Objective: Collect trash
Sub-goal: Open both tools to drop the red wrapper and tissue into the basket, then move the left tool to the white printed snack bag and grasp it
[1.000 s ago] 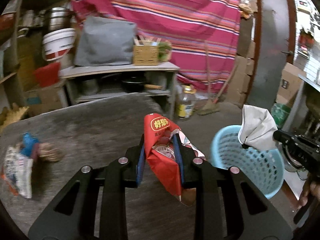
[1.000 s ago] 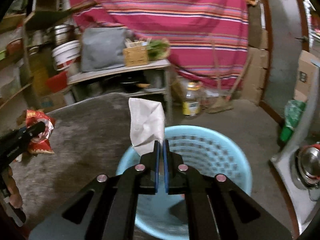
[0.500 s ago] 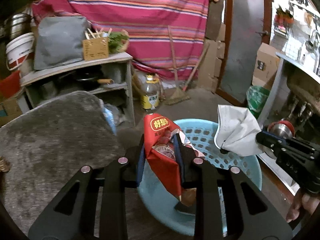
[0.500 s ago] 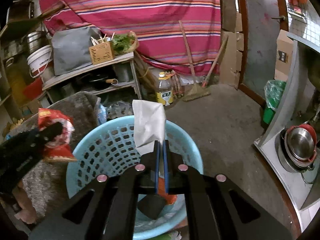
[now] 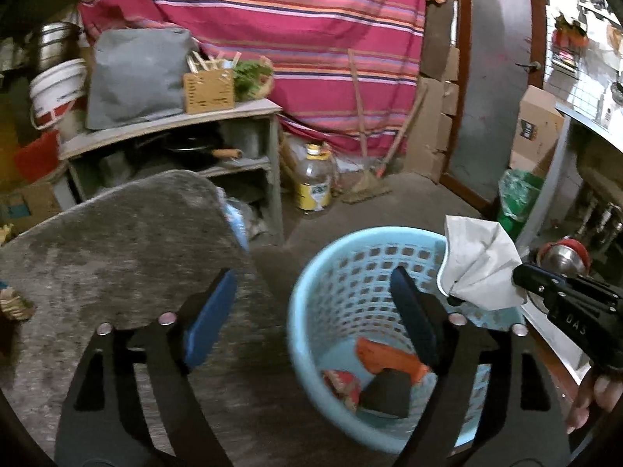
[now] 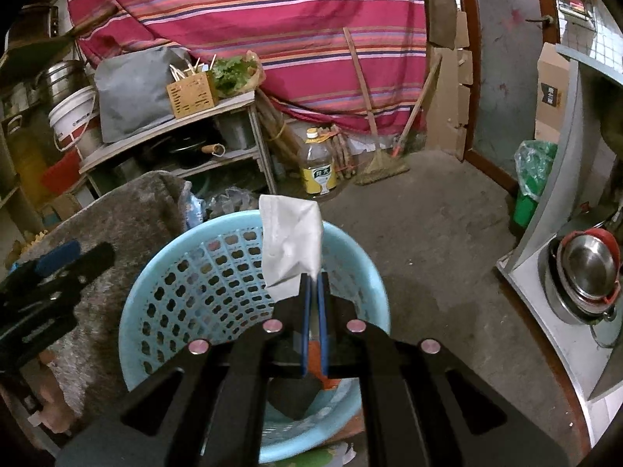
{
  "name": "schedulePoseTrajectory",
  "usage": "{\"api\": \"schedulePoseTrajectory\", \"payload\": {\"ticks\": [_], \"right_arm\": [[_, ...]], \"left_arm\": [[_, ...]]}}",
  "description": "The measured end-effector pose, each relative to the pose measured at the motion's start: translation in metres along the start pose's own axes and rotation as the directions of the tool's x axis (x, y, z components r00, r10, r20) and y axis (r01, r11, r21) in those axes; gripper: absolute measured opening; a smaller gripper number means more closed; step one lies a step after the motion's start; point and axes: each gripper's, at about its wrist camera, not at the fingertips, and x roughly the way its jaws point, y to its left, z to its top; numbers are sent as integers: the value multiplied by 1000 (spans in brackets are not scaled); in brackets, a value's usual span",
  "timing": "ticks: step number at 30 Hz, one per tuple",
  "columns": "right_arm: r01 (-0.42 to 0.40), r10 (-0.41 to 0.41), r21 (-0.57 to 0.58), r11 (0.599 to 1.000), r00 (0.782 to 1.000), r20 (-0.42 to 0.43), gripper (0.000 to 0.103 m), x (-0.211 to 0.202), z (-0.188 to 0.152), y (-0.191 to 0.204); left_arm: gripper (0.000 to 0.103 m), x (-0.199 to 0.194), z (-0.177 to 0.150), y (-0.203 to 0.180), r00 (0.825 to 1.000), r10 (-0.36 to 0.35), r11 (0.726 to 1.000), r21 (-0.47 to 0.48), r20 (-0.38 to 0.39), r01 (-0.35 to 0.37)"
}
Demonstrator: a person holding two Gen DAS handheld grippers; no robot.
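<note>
One blue basket (image 5: 311, 295) holds three pieces of trash. The left gripper (image 5: 311, 311) is opening, its jaws empty; the right gripper (image 6: 311, 284) clenches one white napkin (image 6: 292, 249).

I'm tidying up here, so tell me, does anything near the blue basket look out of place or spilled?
Nothing looks spilled. The blue basket stands upright on the floor with wrappers lying inside. One piece is still outside: the white tissue, pinched in the right gripper above the rim. The left gripper is opening, nothing between its jaws.
</note>
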Motion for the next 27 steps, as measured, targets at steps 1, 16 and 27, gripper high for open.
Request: {"api": "schedulePoseTrajectory", "payload": {"ticks": [1,16,27], "right_arm": [[-4,4,-1,1000,1000,-2,4,1,0,2],[2,-2,-12,1000,1000,7,85,9,2,57],[-91,104,-145,985,991,80,89,-13,-6,167]], "left_arm": [[86,-3,-1,5,1000,14,1000,-2,4,-14],[97,-61,-4,107,974,220,975,-46,49,-217],[97,-102,-33,203,943,330,936,-143,43,-321]]}}
